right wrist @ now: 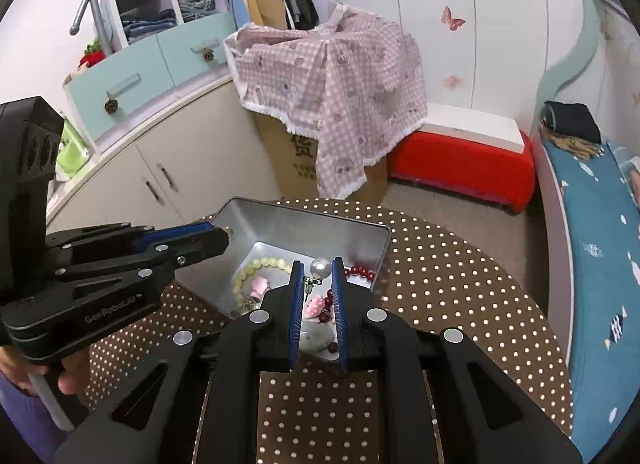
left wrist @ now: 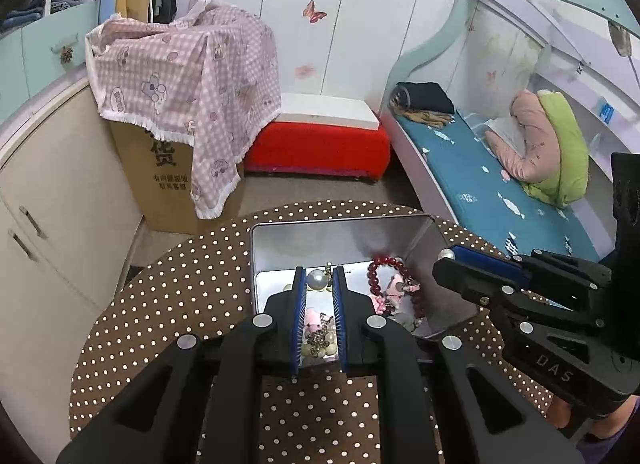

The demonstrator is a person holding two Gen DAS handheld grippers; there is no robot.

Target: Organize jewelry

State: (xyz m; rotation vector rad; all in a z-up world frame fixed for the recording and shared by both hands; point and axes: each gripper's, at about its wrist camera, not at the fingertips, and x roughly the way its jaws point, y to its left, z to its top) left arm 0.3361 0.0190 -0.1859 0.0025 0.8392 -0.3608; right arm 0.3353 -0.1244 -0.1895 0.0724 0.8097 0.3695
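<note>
Two pearl earrings, one pinched in each gripper, hung over the open metal tin (left wrist: pixel 424 232).

The left gripper (left wrist: pixel 319 278) was closed on a pearl earring (left wrist: pixel 316 279) above the tin's near half, and the right gripper (right wrist: pixel 316 270) was closed on its twin (right wrist: pixel 321 268), whose post (right wrist: pixel 309 288) dangled below. Red beads (left wrist: pixel 374 272), a pale green bracelet (right wrist: pixel 256 266) and pink charms (right wrist: pixel 316 306) already lay in the tin on the polka-dot table (left wrist: pixel 192 284). Lowering close to a bare patch before easing the fingers apart would probably keep the studs together and untangled.
</note>
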